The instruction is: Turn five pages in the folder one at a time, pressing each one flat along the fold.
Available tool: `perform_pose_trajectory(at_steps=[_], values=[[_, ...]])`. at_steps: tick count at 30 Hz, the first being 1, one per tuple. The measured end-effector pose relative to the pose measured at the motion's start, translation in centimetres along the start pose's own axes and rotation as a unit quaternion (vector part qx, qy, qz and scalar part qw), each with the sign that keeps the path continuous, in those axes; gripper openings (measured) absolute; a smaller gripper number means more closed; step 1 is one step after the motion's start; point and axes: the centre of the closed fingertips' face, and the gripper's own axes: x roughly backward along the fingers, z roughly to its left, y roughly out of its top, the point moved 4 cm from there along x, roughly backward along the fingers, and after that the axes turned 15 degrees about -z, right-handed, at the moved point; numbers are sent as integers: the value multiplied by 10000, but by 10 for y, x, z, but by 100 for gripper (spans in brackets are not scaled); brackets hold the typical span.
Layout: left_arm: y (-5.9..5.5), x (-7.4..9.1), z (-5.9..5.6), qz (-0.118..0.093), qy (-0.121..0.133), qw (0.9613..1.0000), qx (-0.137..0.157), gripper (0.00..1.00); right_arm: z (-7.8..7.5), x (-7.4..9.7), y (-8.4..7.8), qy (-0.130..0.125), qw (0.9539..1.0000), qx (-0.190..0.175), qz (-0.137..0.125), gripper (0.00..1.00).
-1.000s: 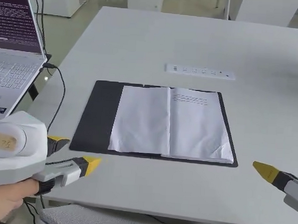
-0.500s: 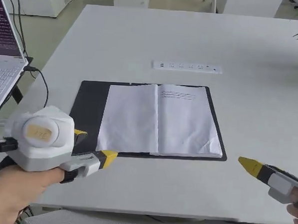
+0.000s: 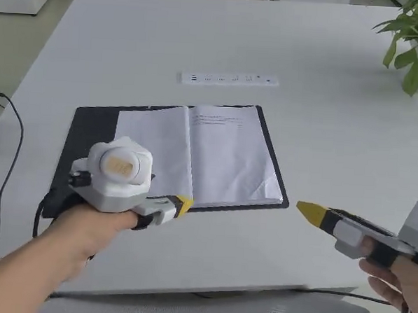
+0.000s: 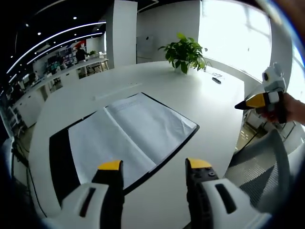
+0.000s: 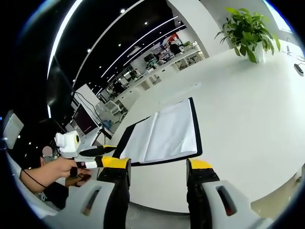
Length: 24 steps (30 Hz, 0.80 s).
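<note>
Lying open: matte black folder (image 3: 90, 126), crinkled pages (image 3: 226, 157).

White table (image 3: 335, 156): open folder (image 3: 226, 157) (black cover), power strip (image 3: 230, 79) beyond, plant (image 3: 411, 41) far right.

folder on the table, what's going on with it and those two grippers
A person holds a gripper in each hand at a white table. The folder lies open with its pages flat, and no page is lifted. The left gripper hovers at the folder's near edge with its jaws open, holding nothing. The right gripper is off to the folder's right, also open and empty.
</note>
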Motion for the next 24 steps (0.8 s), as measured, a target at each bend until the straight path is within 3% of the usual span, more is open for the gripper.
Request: perform_pose_trajectory(at_steps=[14,18,24], values=[[-9,-100,-26,-209,-45,9997,-125,56,-13,-19,-11,10,9997,-244,68,45],[-16,-120,-34,-207,-97,9993,-279,57,-18,-25,-11,4,9996,-273,67,44],[-22,-137,-34,-201,28,9994,-277,56,-23,-32,-12,-37,9994,-342,35,43]])
